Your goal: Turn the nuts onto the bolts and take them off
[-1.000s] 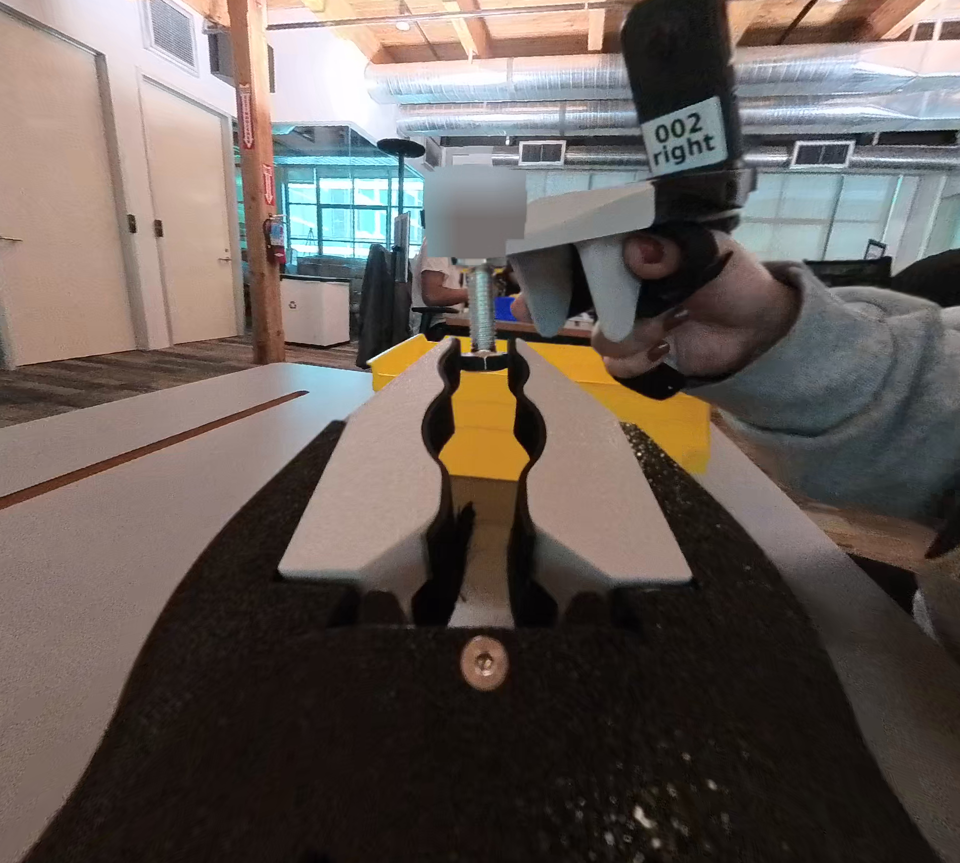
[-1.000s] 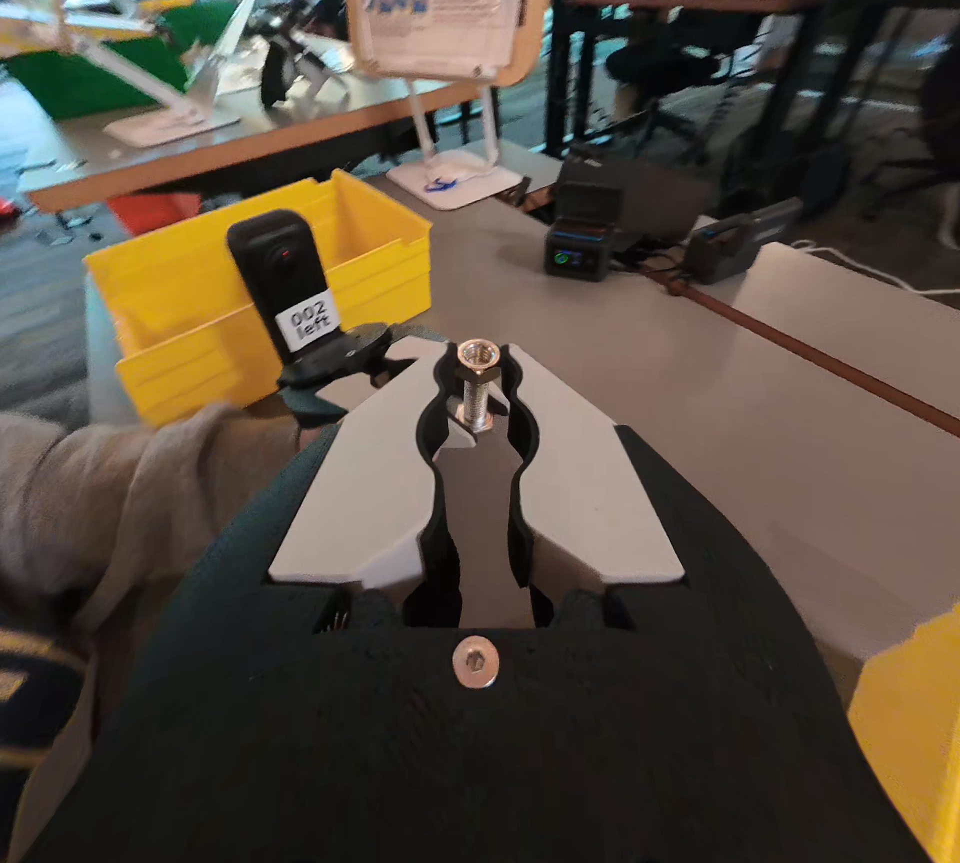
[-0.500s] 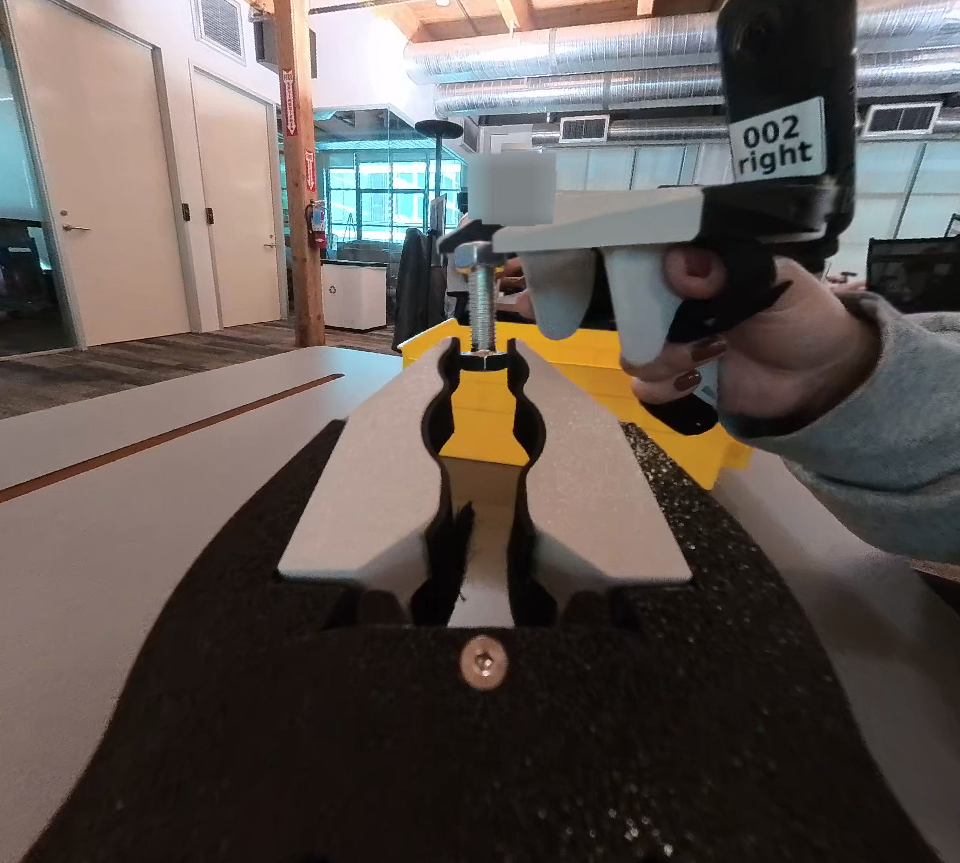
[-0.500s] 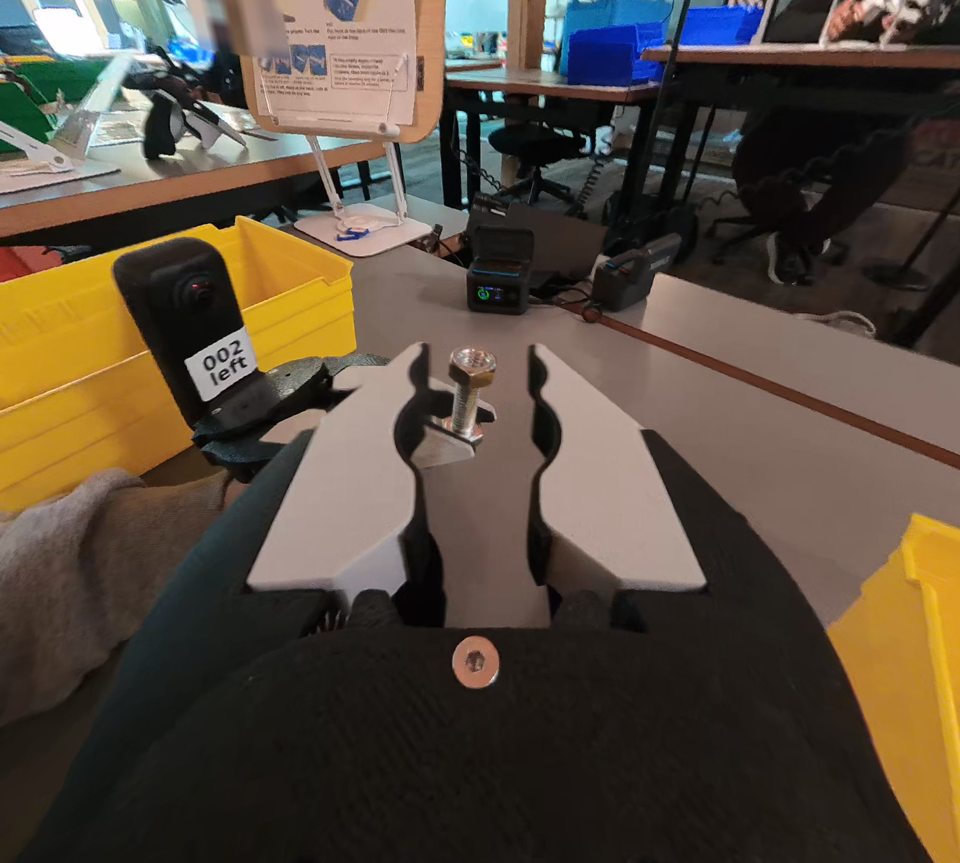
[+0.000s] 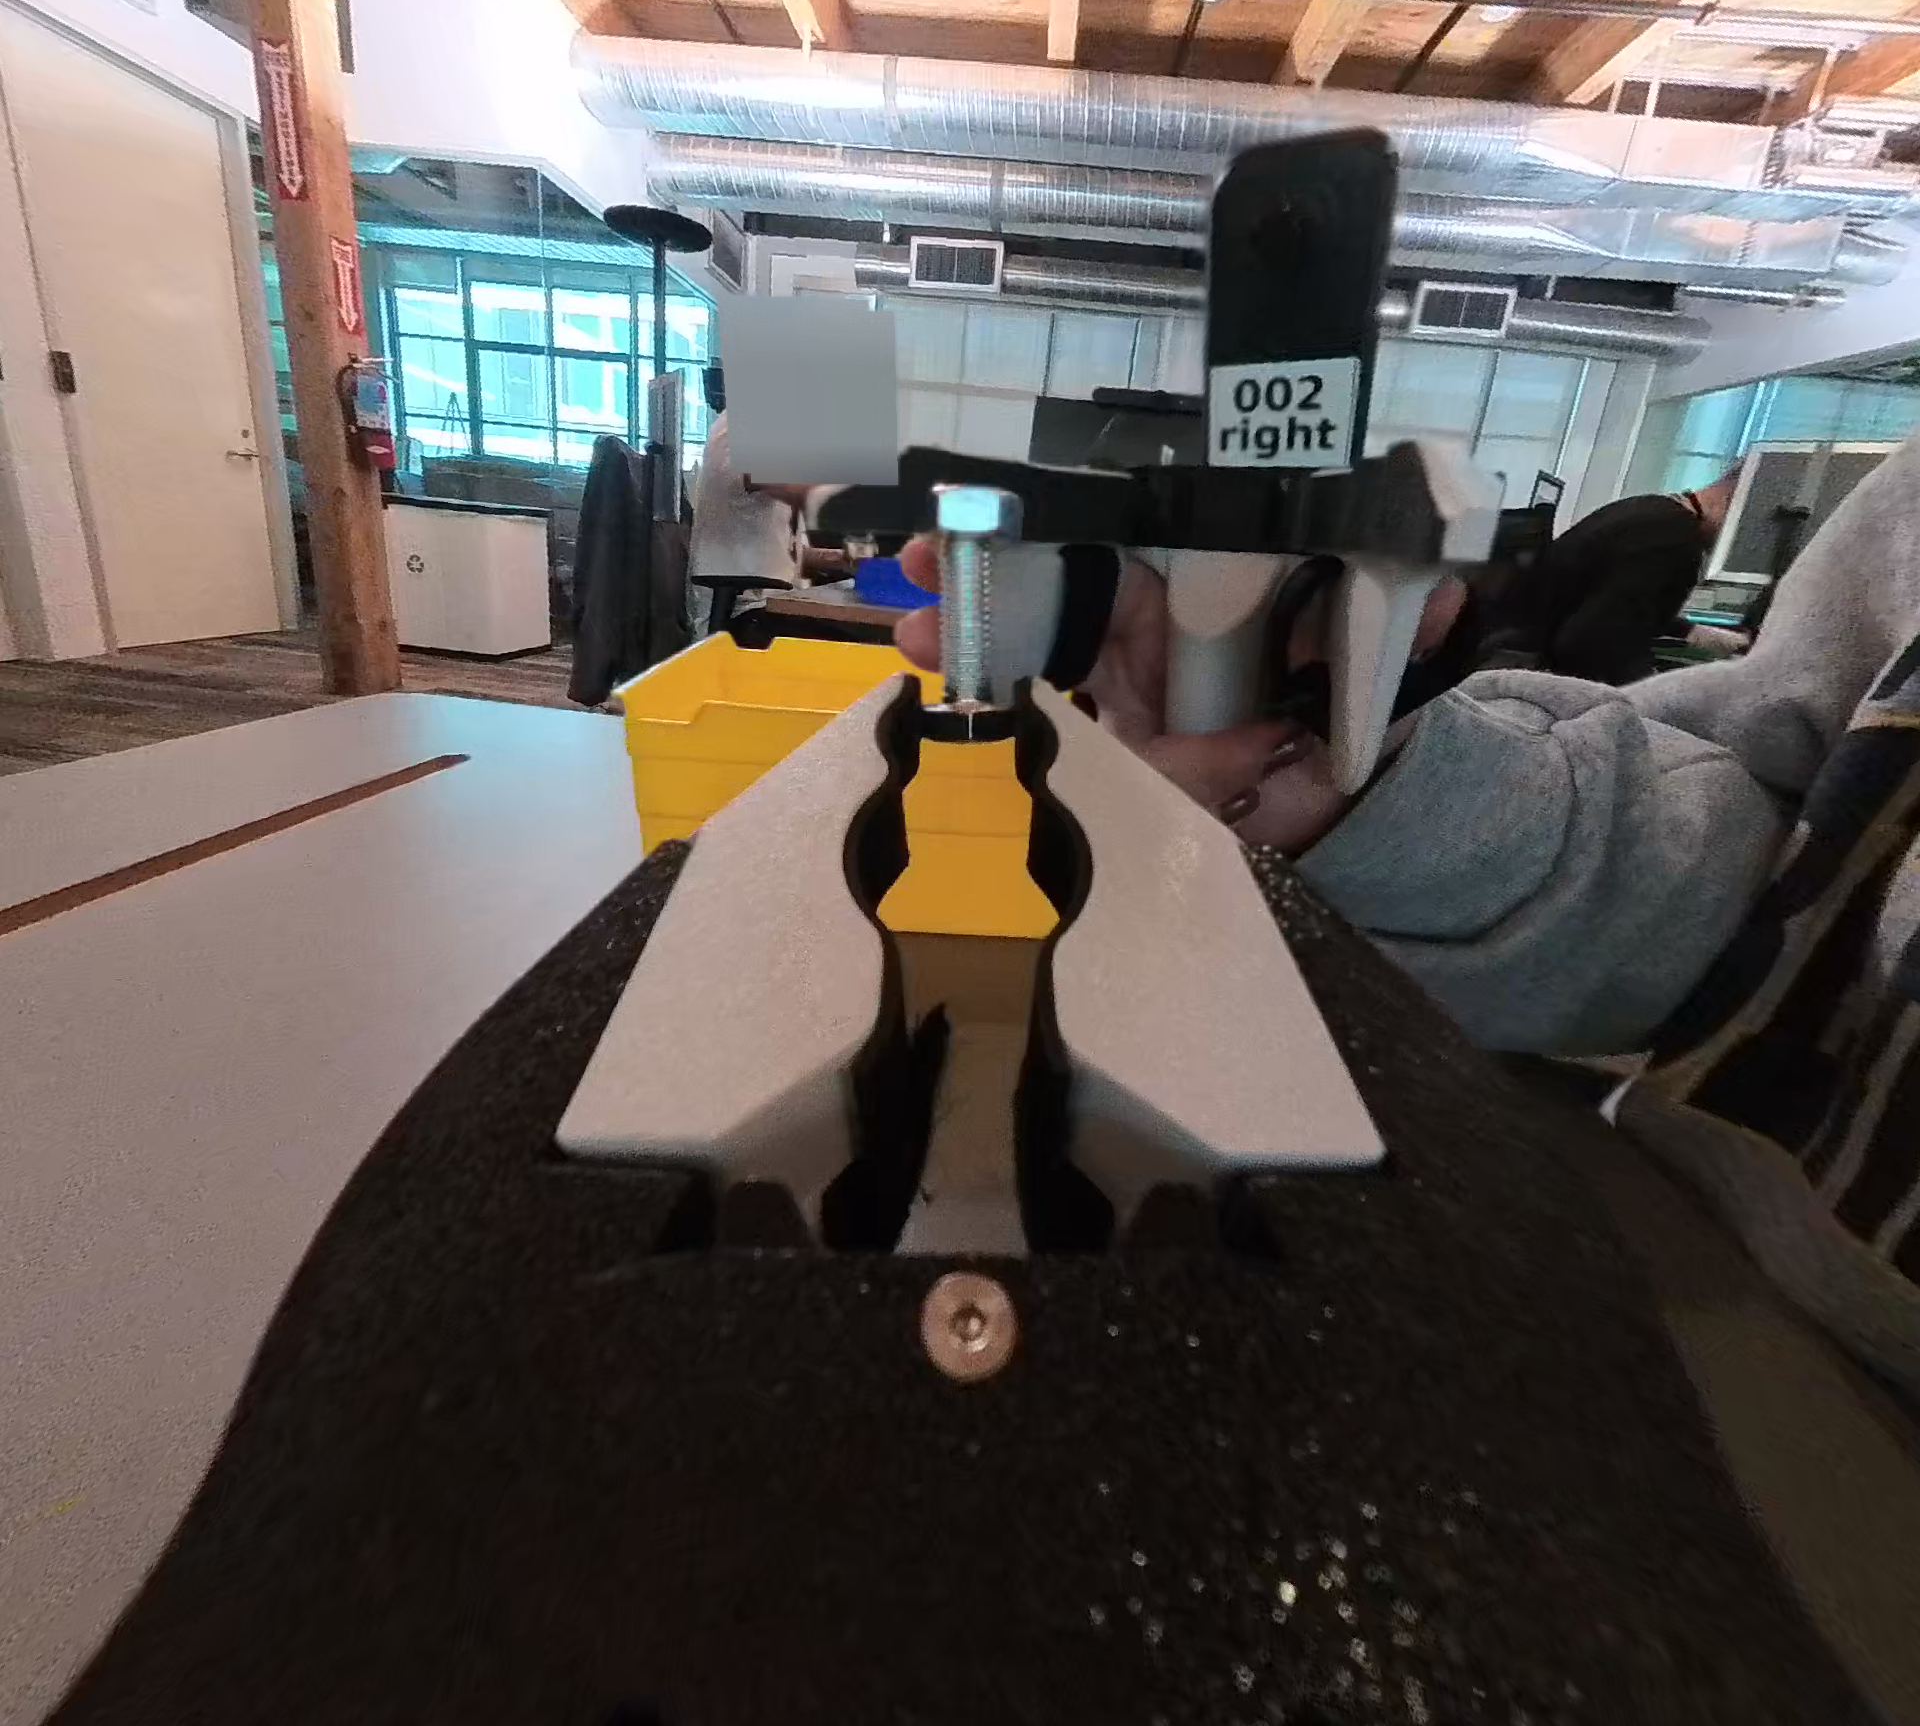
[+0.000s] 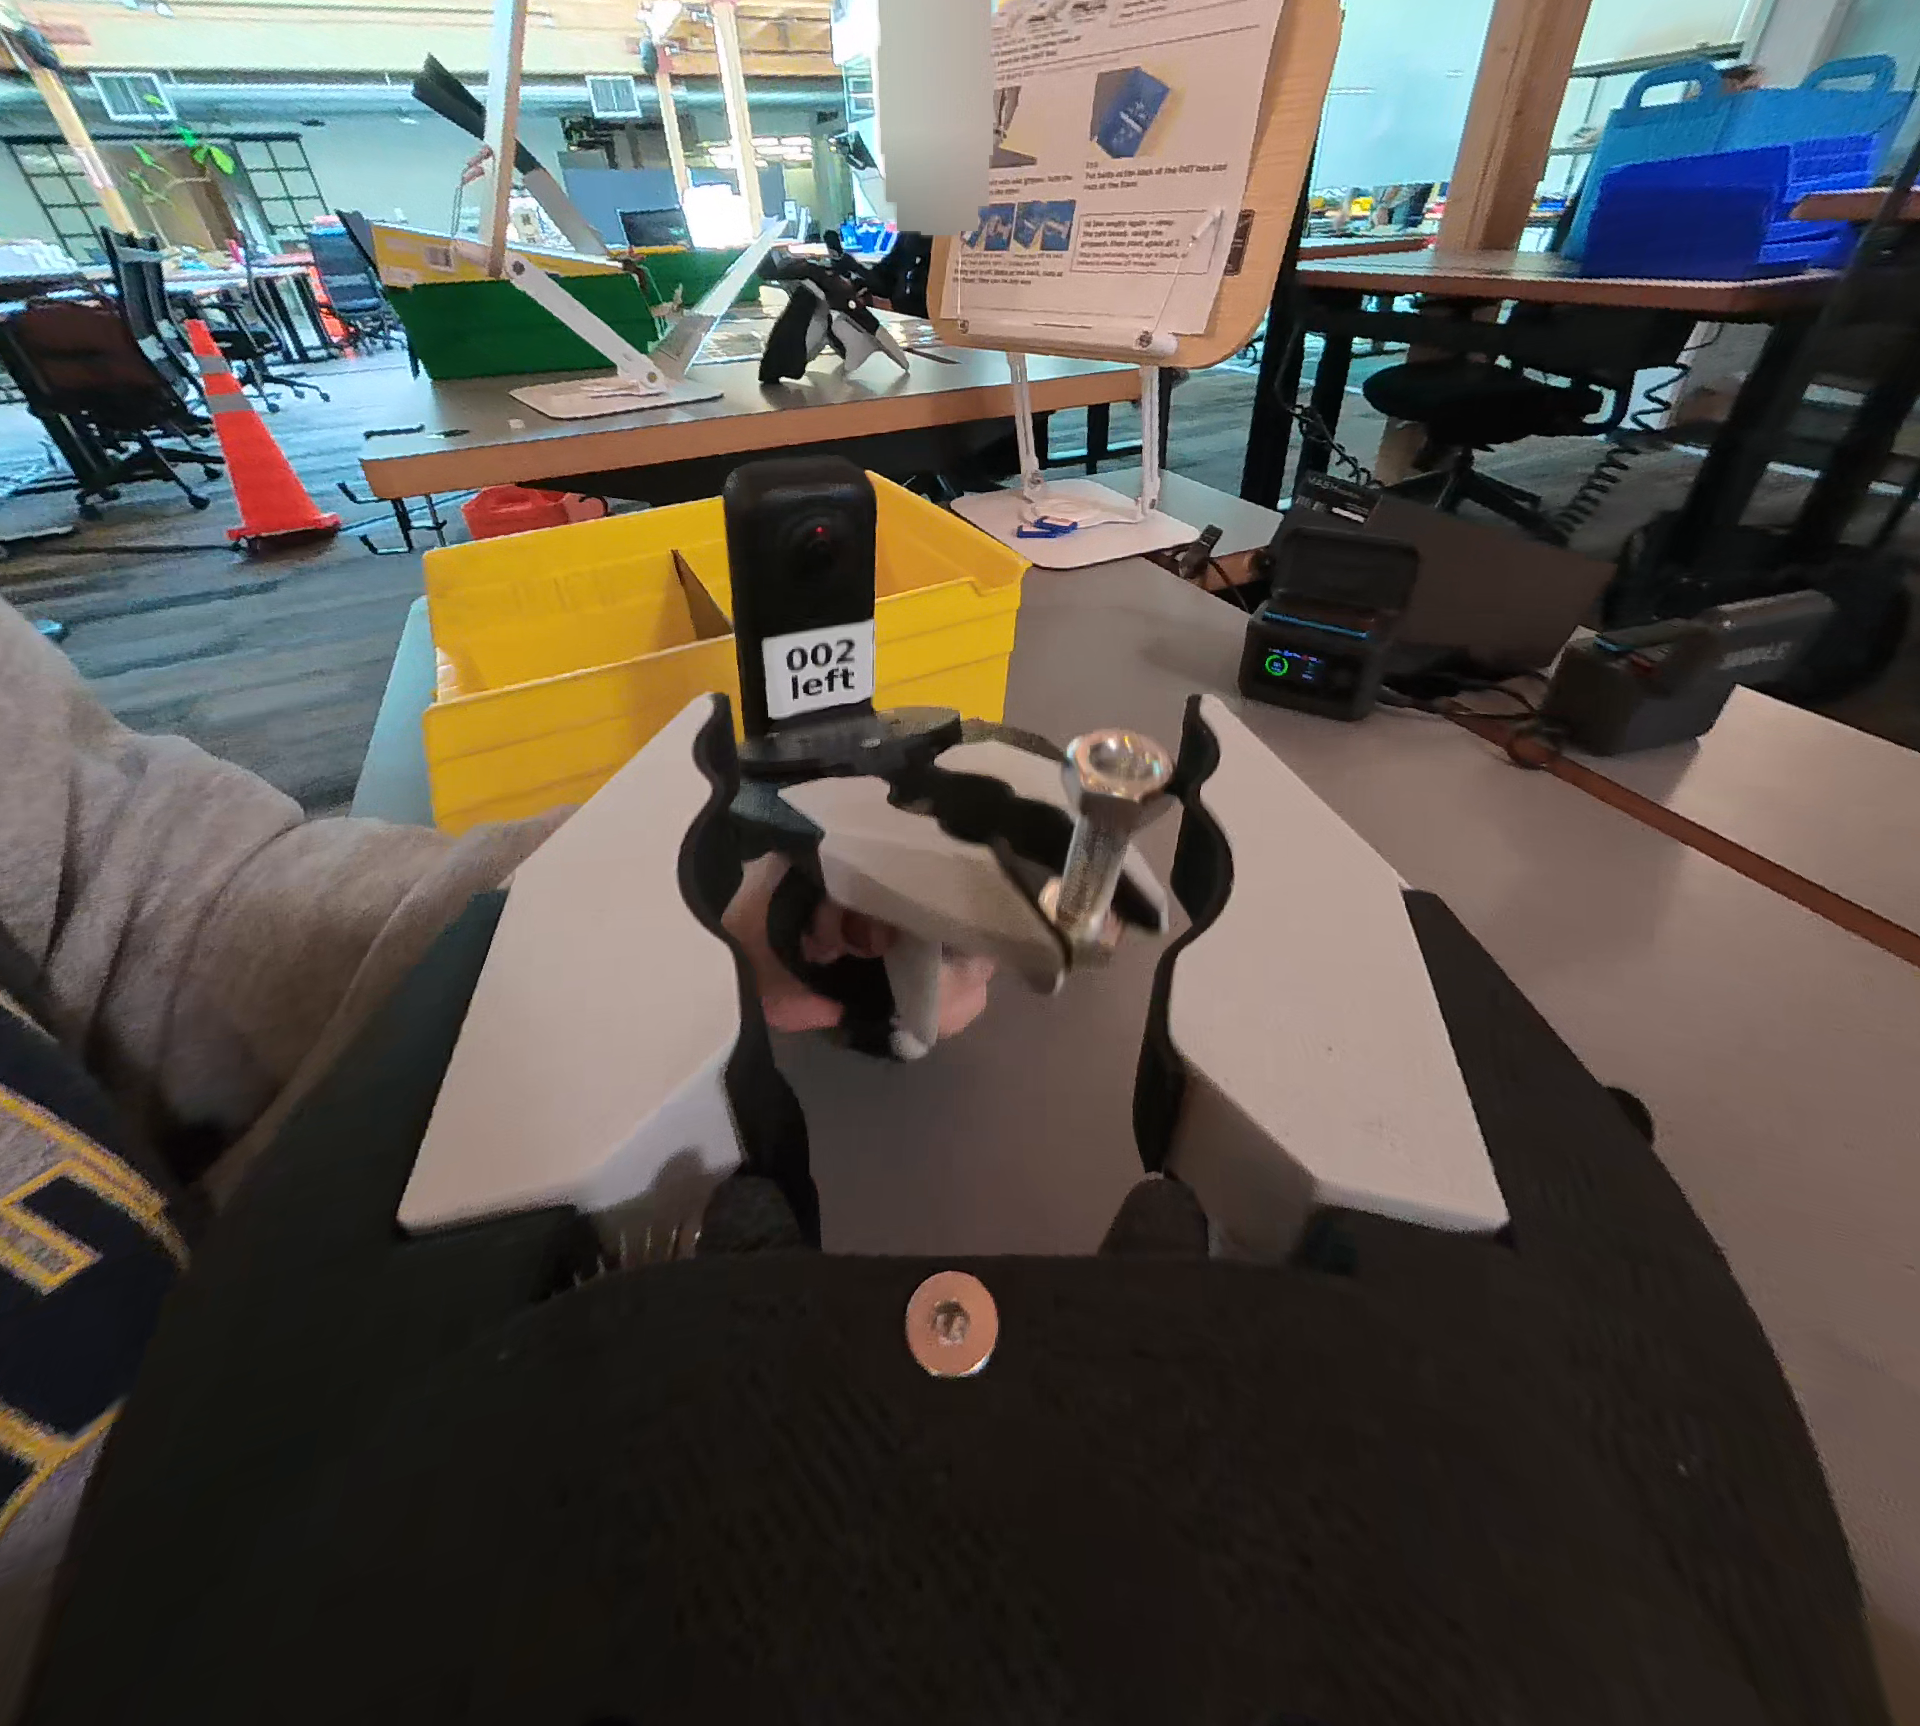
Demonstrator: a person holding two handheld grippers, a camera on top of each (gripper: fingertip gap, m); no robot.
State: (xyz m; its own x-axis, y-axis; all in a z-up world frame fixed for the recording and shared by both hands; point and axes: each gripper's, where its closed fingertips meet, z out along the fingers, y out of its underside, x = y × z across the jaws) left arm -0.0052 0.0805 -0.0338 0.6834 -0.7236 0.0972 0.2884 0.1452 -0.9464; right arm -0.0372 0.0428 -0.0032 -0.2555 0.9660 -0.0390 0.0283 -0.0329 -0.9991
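The left gripper is pinching the nut at its fingertips, jaws nearly closed, the bolt standing upright from it. The right gripper is gaping wide, holding nothing, its fingers level around the bolt head. Behind them, a yellow bin is sitting on the grey table.

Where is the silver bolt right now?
The bolt stands upright, its lower end clamped at the left hand-held gripper tips, between the open right hand-held gripper fingers.
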